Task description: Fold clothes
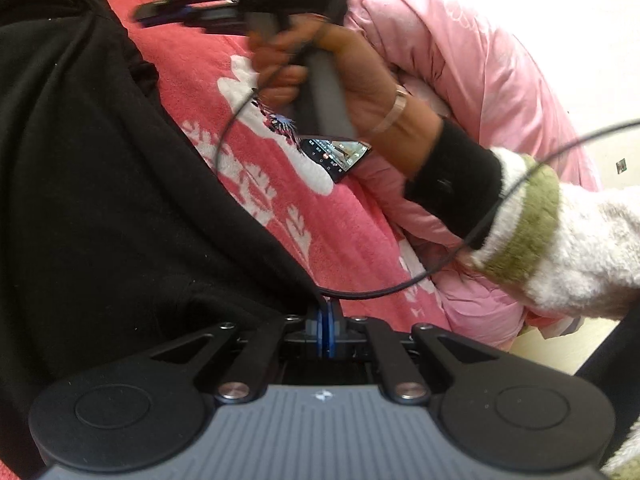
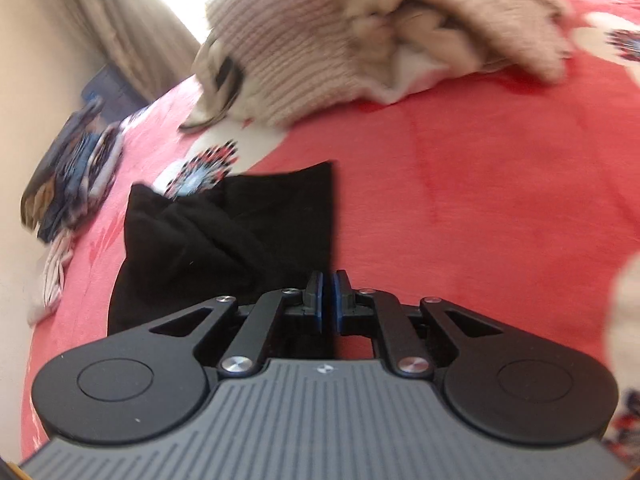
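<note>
Left hand-held gripper closed; right pinching black garment.

A bed was covered by a coral-red fleece blanket with white floral print. A beige pleated curtain was lit by bright daylight beside a cream wall.

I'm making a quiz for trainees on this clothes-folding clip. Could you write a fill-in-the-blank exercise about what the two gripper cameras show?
1. The garment lying by the right gripper is ____ in colour.
2. The blanket under the clothes is mostly ____ with white patterns.
3. The pads of the left gripper are pressed ____, with no gap between them.
4. The knitted sweater farther back on the bed is ____ in colour.

Missing words: black; red; together; beige
</note>
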`<action>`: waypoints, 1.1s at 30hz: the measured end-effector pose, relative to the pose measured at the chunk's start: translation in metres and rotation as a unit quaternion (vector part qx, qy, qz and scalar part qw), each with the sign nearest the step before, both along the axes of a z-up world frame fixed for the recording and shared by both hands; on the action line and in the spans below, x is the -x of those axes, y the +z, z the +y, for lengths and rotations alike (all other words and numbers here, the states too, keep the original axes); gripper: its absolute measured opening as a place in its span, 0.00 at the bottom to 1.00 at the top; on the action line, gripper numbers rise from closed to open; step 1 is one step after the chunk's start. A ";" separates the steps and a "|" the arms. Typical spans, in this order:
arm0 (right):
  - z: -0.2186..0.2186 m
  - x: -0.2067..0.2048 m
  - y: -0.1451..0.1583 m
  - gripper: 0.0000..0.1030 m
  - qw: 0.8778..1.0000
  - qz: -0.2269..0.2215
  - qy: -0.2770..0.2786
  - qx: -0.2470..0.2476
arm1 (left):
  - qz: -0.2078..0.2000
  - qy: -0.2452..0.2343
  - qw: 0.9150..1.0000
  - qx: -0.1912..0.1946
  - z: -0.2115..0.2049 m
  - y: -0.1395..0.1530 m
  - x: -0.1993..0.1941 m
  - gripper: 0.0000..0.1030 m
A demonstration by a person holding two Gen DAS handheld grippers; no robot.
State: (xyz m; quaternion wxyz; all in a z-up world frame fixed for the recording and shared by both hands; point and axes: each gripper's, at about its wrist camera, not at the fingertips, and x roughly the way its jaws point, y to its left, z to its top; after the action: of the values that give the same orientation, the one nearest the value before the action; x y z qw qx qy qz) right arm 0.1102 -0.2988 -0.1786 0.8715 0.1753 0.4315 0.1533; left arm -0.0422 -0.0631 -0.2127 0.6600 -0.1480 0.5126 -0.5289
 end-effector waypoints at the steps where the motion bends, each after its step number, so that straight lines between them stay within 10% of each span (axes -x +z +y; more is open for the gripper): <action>1: -0.013 0.008 0.006 0.06 1.000 -0.006 -0.012 -0.006 | -0.002 0.000 1.000 -0.002 0.000 0.000 0.000 0.03; 5: -0.061 0.060 0.042 0.07 0.997 -0.038 -0.058 -0.015 | -0.003 0.001 1.000 -0.018 -0.002 -0.002 0.001 0.10; 7: -0.081 0.095 0.059 0.07 0.995 -0.052 -0.080 -0.010 | -0.006 0.009 0.999 -0.035 -0.010 -0.004 0.002 0.32; 17: -0.070 0.217 0.078 0.13 0.995 -0.028 -0.091 0.028 | -0.180 0.056 0.981 -0.047 -0.024 0.039 0.029 0.68; 31: -0.021 0.248 0.077 0.17 0.999 0.000 -0.043 0.023 | -0.108 0.040 0.989 -0.092 0.053 0.055 0.069 0.80; 33: -0.013 0.246 0.081 0.30 1.000 -0.002 -0.021 0.024 | -0.100 0.028 0.990 -0.099 0.058 0.049 0.078 0.80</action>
State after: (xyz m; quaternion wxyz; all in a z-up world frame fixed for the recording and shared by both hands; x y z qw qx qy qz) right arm -0.1353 -0.3116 -0.0981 0.8792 0.1630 0.4299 0.1254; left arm -0.1199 -0.0049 -0.1638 0.7341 -0.0420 0.4893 -0.4690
